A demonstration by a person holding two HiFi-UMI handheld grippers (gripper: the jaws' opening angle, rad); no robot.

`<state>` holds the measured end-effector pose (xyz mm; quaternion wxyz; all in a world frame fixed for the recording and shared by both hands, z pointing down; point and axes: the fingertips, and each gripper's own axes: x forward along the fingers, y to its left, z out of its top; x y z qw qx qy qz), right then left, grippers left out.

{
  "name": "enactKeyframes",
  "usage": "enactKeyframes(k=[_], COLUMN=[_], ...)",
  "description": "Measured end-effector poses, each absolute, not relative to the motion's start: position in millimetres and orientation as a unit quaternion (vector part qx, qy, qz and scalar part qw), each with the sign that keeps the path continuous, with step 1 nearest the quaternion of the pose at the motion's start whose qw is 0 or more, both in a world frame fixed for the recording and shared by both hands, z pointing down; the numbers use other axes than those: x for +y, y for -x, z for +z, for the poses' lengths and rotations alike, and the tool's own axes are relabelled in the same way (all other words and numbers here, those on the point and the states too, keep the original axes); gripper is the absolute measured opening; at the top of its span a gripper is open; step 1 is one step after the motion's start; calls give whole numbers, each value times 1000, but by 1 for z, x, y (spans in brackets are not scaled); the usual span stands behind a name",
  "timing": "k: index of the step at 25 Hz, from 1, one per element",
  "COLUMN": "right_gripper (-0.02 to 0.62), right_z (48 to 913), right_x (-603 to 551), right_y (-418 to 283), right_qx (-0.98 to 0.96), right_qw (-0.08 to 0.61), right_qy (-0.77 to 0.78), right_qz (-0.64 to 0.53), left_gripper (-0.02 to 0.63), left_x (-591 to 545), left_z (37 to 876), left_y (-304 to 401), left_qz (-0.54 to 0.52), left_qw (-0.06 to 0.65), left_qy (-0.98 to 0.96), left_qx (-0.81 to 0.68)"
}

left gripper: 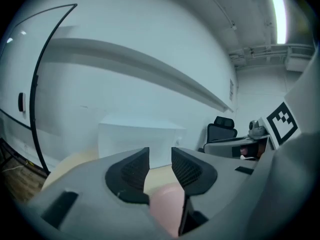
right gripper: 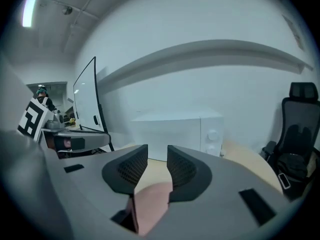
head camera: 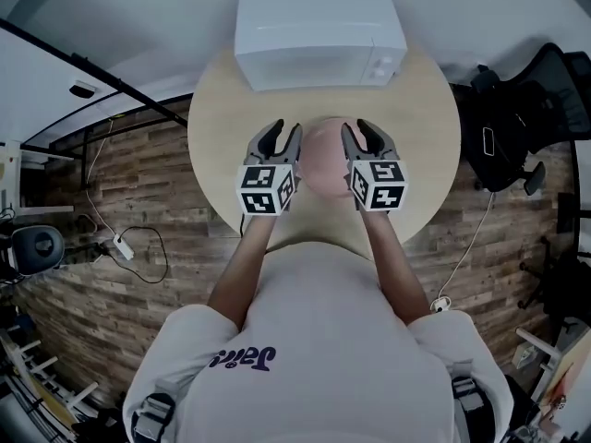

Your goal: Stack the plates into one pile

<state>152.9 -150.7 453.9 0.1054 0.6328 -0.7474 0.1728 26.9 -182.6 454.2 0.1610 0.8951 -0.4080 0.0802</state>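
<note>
Pink plates (head camera: 325,162) lie flat on the round table (head camera: 427,141) before the microwave (head camera: 319,30) — circular, no long axis. Left gripper (head camera: 287,129) and right gripper (head camera: 356,127) — jaws parted, empty — flank them.

The person's left forearm (head camera: 245,266) and right forearm (head camera: 392,257) reach forward side by side. The left hand-held gripper (head camera: 285,129) and right hand-held gripper (head camera: 355,127) sit level with each other, near together, pointing ahead and slightly downward. Each gripper's jaws stand partly apart.

A pink plate (head camera: 325,162) lies flat on the table (head camera: 427,146).
</note>
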Motion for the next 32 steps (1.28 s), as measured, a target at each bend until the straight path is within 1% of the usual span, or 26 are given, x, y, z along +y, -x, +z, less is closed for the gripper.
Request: enactKeyframes(k=[4, 6, 8, 10, 13, 27, 32], right_gripper=[58, 34, 17, 17, 16, 15, 15], right_z=[403, 383, 364, 351, 344, 348, 367], right_x=[-148, -142, -137, -133, -128, -121, -123], right_y=[-135, -132, -129, -128, -127, -116, -107], right_qx=[-760, -762, -764, -761, -759, -767, -781], right_qw=[80, 70, 60, 56, 50, 52, 64], right_qy=[-633, -637, -640, -645, -649, -640, -621], right_qz=[120, 89, 55, 26, 11, 18, 37], left_gripper=[73, 35, 15, 15, 14, 15, 15], left_x=[-175, -169, -164, -162, -158, -148, -147], left_z=[405, 389, 377, 370, 368, 377, 393], left_y=[-20, -15, -5, 4, 12, 6, 4], left_qz=[56, 51, 46, 36, 24, 44, 67], left_qw=[93, 63, 34, 23, 33, 46, 58], left_qy=[-900, -896, -887, -879, -876, -889, -891], left_qx=[-423, -436, -459, -475, -480, -453, -445])
